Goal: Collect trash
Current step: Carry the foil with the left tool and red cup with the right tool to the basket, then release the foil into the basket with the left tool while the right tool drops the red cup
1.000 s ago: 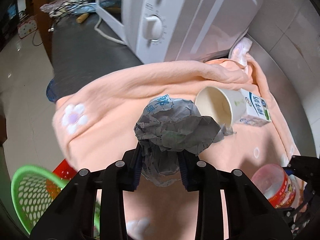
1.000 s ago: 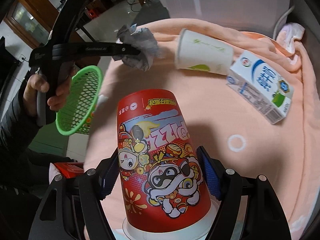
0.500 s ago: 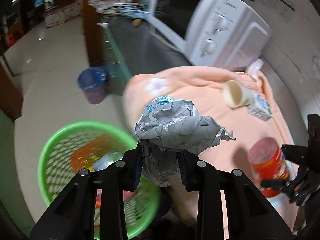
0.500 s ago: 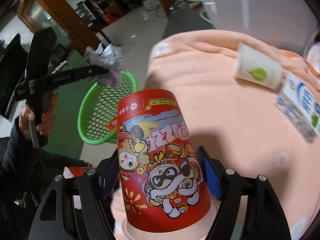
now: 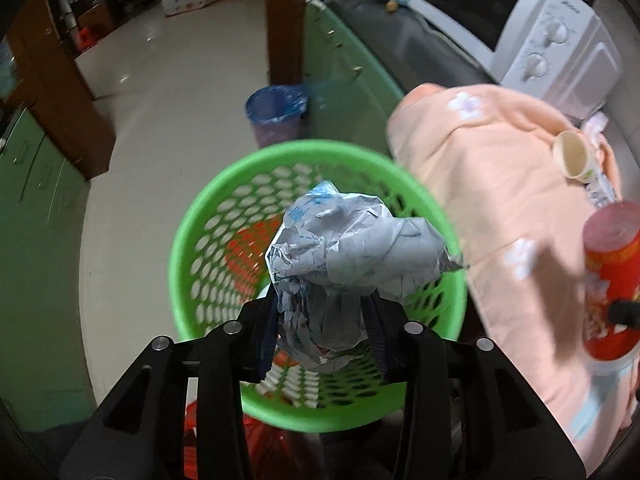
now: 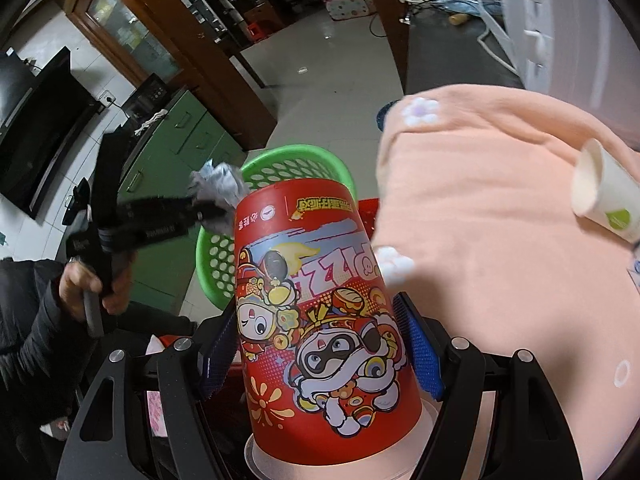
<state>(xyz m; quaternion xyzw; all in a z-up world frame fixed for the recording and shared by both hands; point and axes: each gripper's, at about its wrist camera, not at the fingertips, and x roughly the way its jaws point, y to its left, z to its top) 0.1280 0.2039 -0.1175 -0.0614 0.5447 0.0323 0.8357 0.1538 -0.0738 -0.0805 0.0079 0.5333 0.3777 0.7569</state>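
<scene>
Left hand-held gripper [image 5: 320, 340] – jaws just easing apart – crumpled paper [image 5: 348, 264] between them above green basket [image 5: 192, 240].

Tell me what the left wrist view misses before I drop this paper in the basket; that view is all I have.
Observer: The right wrist view shows a bare hand in a dark sleeve gripping the handle of the left gripper. Its jaws have just been opening, with the crumpled paper between them.
Operator: Report the right gripper.
Observer: The right gripper has its jaws clamped on the sides of the red cup, cartoon print facing the camera.
Operator: Check the paper cup.
Observer: The paper cup lies on its side on the peach cloth, with a green mark on its wall.
</scene>
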